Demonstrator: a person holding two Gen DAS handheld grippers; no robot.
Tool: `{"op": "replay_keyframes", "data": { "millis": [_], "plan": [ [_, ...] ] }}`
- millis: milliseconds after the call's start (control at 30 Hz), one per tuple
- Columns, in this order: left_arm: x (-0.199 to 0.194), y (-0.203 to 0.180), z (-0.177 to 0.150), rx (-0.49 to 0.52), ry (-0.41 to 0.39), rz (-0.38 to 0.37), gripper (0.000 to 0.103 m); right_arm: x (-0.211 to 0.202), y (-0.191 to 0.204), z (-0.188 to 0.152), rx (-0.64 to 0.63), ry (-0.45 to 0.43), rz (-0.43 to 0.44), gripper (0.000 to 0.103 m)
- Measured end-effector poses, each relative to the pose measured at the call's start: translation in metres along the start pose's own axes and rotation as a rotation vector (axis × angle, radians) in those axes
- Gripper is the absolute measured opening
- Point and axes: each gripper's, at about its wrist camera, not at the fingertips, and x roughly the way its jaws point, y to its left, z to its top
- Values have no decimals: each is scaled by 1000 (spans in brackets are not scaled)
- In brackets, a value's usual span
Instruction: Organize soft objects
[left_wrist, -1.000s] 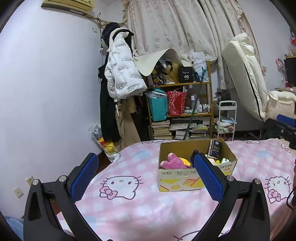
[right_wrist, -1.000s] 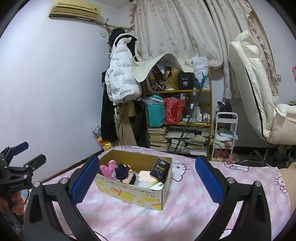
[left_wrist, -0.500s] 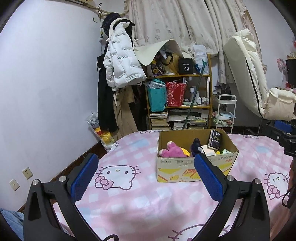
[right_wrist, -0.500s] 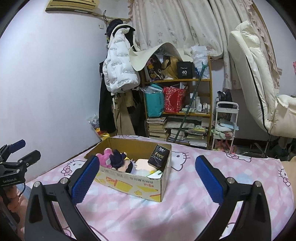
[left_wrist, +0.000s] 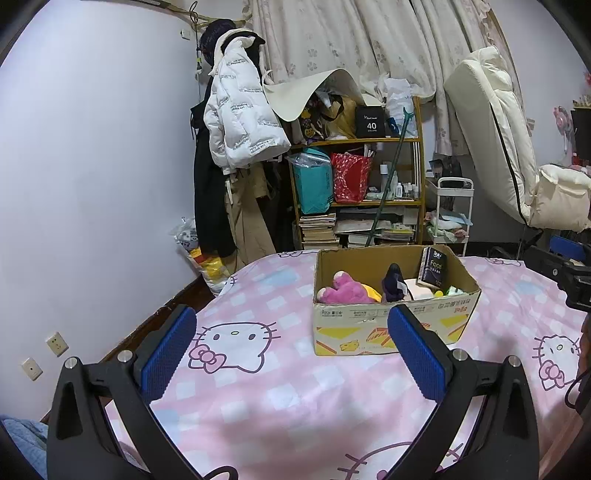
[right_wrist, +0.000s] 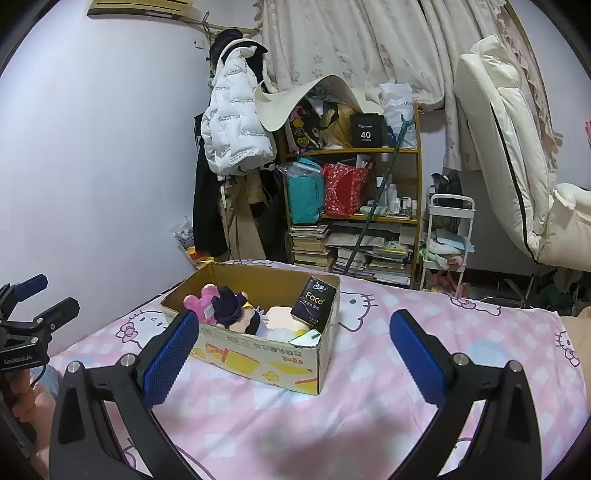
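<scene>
A cardboard box stands on the pink Hello Kitty bedspread. It holds a pink plush toy, a dark-haired doll, a black tissue pack marked Face and pale soft items. The box also shows in the right wrist view, with the pink plush, the doll and the tissue pack. My left gripper is open and empty, short of the box. My right gripper is open and empty, near the box's right front.
A crowded bookshelf and hung coats stand against the far wall. A white cart and a folded cream mattress stand at the right. The bed edge falls off at the left.
Both grippers have tilted down and come closer to the bed; the box sits lower and larger in both views. Both grippers stay open and empty.
</scene>
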Motion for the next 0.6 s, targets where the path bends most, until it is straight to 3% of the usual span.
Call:
{"op": "replay_keyframes", "data": {
  "millis": [600],
  "plan": [
    [5, 4, -3, -7, -3, 16, 102, 2, -3, -3, 5, 8, 0, 103]
  ]
}}
